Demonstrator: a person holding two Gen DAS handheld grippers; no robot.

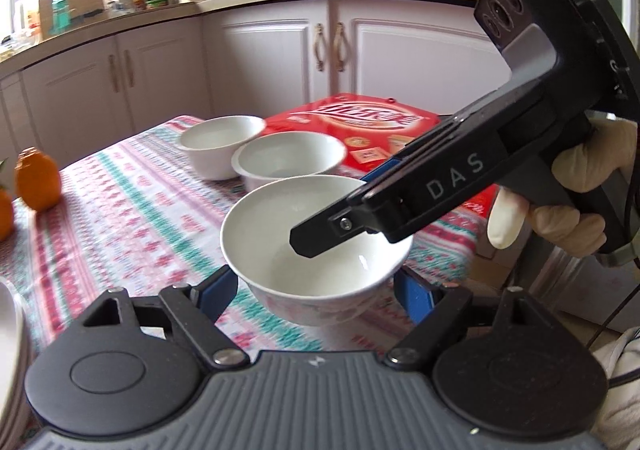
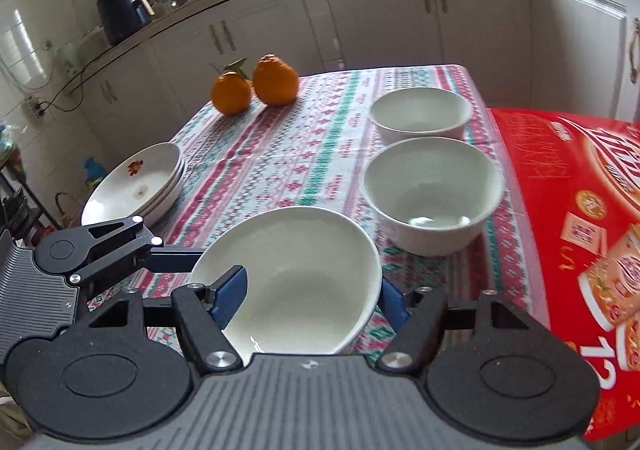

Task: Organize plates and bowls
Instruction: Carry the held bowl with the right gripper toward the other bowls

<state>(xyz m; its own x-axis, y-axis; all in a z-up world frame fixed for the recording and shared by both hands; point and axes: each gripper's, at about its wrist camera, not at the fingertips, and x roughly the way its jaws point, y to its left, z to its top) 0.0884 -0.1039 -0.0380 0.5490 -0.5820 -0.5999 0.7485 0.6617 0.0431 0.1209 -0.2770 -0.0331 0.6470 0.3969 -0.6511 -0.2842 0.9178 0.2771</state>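
Bowls first: the nearest white bowl [image 2: 296,282] is up off the tablecloth [image 2: 280,153] and tilted, with both grippers on it. The right gripper [image 2: 308,300] has one blue pad inside the bowl and the other outside the wall, so its jaws are pinching the rim on the side nearest its camera. The left gripper [image 1: 316,290] straddles the same bowl with its blue fingers [image 1: 218,288] on either side, jaws spread around it; can't really tell if the pads are touching. Nothing inside that bowl as far as I can see. Two more white bowls sit on the cloth behind it, a middle bowl [image 2: 432,193] and a far bowl [image 2: 420,113], just beside each other and next to a red box [image 2: 560,209] with white lettering I can't read, plus a big "12" near its corner. A stack of plates [image 2: 136,185] sits at the table's left edge, the top one with a small flower print. Two oranges [image 2: 256,89] sit further back. The right gripper's side reads "DAS".
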